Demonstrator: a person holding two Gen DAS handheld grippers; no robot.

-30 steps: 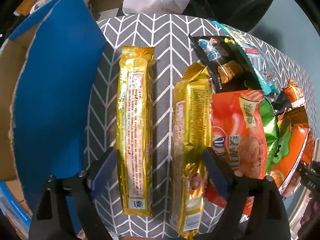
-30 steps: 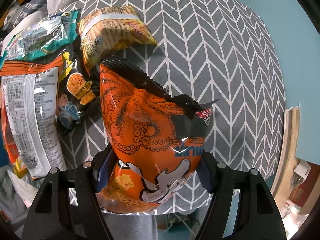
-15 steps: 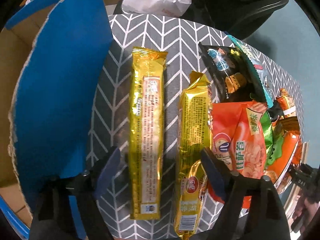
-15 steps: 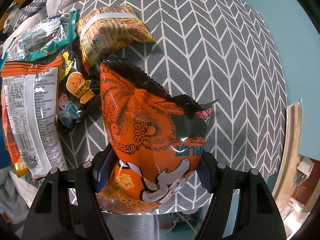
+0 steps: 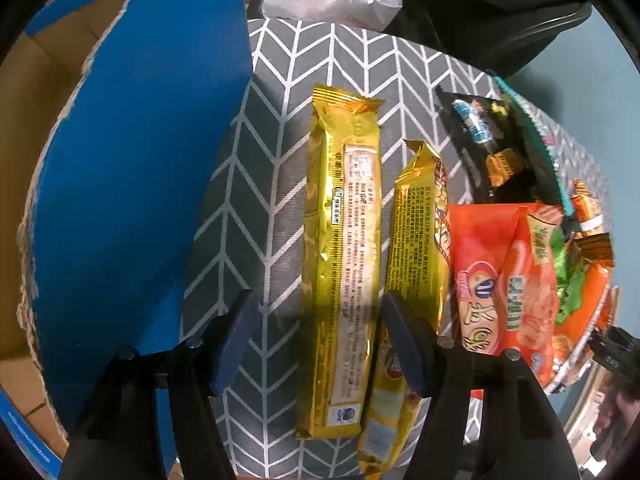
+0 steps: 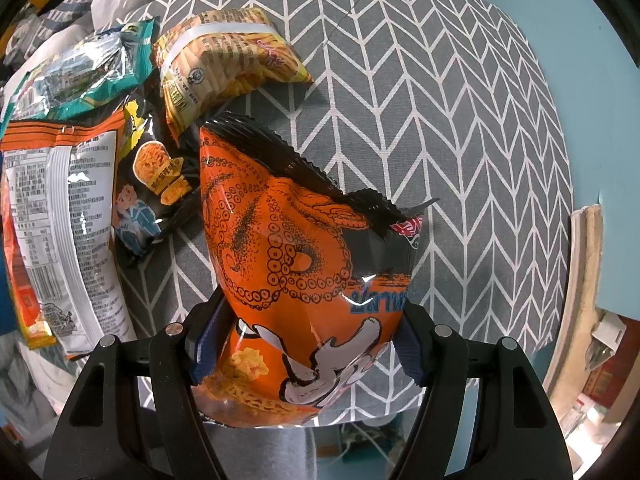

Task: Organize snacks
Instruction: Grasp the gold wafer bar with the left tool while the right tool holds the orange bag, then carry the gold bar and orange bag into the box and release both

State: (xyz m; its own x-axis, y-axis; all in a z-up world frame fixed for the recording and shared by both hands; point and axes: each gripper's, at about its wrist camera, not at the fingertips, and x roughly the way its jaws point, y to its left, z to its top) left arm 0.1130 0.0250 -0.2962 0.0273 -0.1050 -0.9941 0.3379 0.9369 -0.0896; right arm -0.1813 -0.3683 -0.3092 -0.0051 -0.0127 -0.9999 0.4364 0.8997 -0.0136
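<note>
A grey chevron cloth (image 5: 320, 60) covers the table, with a blue box flap (image 5: 132, 184) standing at its left edge and a heap of snack bags (image 5: 516, 280) on the right. Two long gold packs lie side by side in the middle, running near to far: the left gold pack (image 5: 340, 264) flat on the cloth, the right gold pack (image 5: 416, 248) just beside it, its near end tucked partly under its neighbour.

The left gripper (image 5: 320, 340) points down over the left gold pack and its jaws are closing; the pack lies between them, but the left pad is not yet touching the wrapper. The closing is best finished low and centred on this pack alone, so that the right finger (image 5: 404, 344) slips into the narrow gap and the second pack is not pinched as well. A grip near one end would probably let a long pack droop, so a hold nearer mid-length seems wiser.

The right gripper (image 6: 308, 344) is clamped on the orange bag (image 6: 304, 264), held above the cloth; it is best kept still meanwhile.
</note>
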